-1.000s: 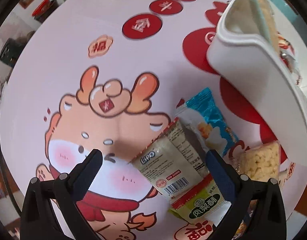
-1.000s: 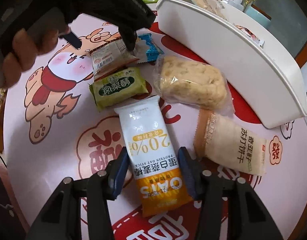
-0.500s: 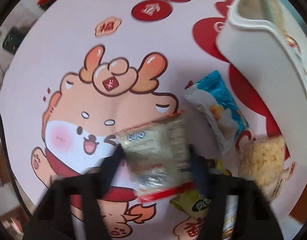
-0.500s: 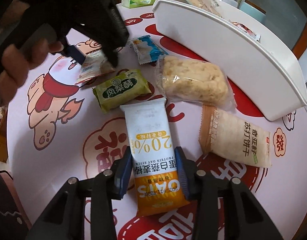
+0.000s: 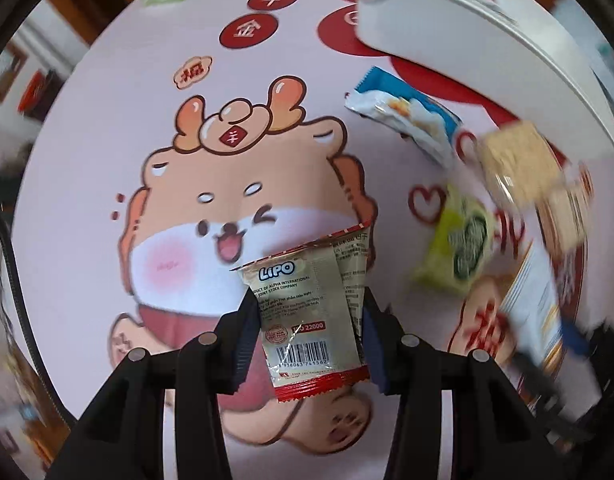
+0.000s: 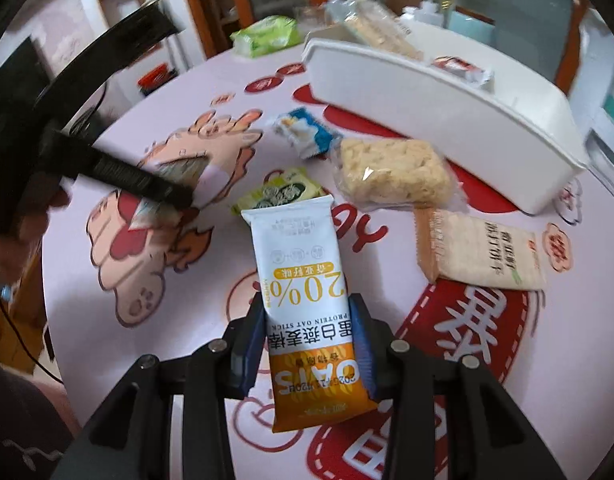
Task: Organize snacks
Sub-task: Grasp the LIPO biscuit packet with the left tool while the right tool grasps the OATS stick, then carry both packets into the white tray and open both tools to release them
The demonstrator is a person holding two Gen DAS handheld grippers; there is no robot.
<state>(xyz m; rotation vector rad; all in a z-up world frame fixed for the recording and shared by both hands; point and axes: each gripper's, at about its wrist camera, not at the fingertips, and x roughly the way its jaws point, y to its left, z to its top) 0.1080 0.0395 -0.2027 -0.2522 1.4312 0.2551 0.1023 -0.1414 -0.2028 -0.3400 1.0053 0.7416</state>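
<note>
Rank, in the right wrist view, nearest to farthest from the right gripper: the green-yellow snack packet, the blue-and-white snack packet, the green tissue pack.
1. Green-yellow snack packet: just past the far end of the white-and-orange oat bar clamped in the right gripper.
2. Blue-and-white snack packet: farther, near the white bin.
3. Green tissue pack: at the table's far edge.

Glossy crinkled foil is seen on the beige Lipo snack packet [image 5: 311, 312]; smooth matt plastic on the white curved bin [image 6: 447, 120]; glossy film on the white-and-orange oat bar wrapper [image 6: 307, 304].
</note>
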